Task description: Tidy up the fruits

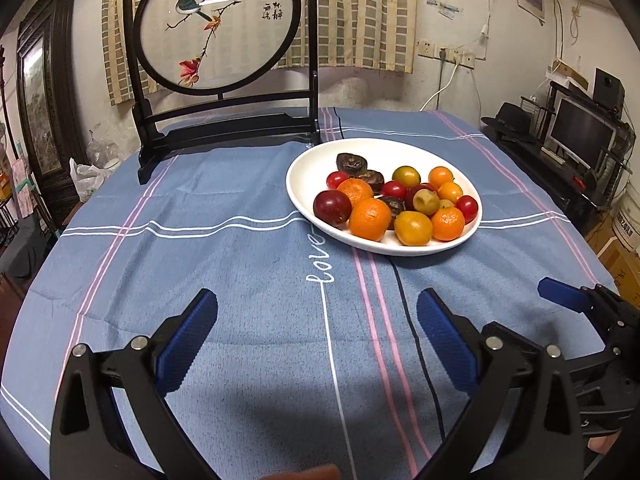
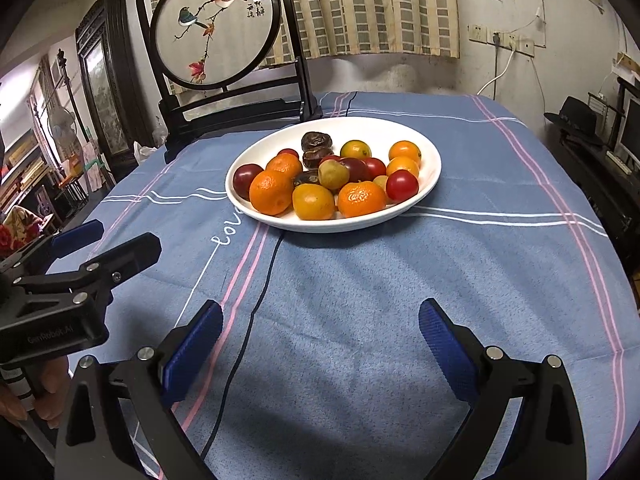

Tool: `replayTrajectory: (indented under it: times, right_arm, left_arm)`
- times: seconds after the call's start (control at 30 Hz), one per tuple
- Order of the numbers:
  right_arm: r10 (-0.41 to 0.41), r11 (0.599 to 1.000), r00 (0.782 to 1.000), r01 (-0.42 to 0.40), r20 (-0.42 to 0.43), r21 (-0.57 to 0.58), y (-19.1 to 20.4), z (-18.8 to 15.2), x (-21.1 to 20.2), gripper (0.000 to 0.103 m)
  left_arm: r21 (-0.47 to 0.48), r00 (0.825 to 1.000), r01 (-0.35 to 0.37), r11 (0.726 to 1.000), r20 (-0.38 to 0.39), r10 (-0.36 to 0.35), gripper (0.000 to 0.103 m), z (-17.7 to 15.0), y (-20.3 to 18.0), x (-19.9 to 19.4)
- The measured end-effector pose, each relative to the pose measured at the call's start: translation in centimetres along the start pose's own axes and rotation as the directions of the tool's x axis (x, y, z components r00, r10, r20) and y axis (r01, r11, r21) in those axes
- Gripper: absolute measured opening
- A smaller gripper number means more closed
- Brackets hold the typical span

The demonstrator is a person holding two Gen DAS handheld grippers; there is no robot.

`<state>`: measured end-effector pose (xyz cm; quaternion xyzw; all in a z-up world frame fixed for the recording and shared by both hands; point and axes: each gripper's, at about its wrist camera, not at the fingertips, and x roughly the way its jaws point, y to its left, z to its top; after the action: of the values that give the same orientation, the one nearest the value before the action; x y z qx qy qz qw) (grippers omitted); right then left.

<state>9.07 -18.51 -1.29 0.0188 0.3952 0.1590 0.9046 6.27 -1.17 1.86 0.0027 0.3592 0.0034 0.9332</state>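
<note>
While all the fruits (image 2: 332,178) sit heaped in the white plate (image 2: 432,160) just above the middle of the right-wrist frame, none lies loose on the cloth (image 2: 360,320), so the scene fits either a mixed pile waiting to be sorted or a gathering already finished; I cannot tell which. The left gripper (image 1: 316,344) and right gripper (image 2: 320,348) both hover low over the surface near the bottom of their frames, fingers spread wide and holding nothing, well short of the plate. If a fruit is to be picked, I judge it best to come from the near rim, take an outer one such as an orange (image 2: 271,192) with the fingers straddling its widest part, and close gently, since round pieces can roll and the small red tomatoes (image 2: 402,185) look soft. Readable writing: "love" in white script on the cloth (image 1: 320,264), "GenRobot.AI" on the left gripper's body at the left edge of the right-wrist frame, and Chinese characters on the bird screen (image 1: 216,24) at upper left, too small to read surely.
</note>
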Motion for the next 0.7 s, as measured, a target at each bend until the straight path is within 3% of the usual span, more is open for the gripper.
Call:
replayTrajectory:
  times: [0.7]
  right_arm:
    - [0.025, 1.0, 0.999, -0.025, -0.023, 0.008, 0.19, -0.99, 0.34, 0.099]
  left_arm:
    - [0.009, 1.0, 0.002, 1.0, -0.003, -0.002, 0.098, -0.61, -0.16, 0.22]
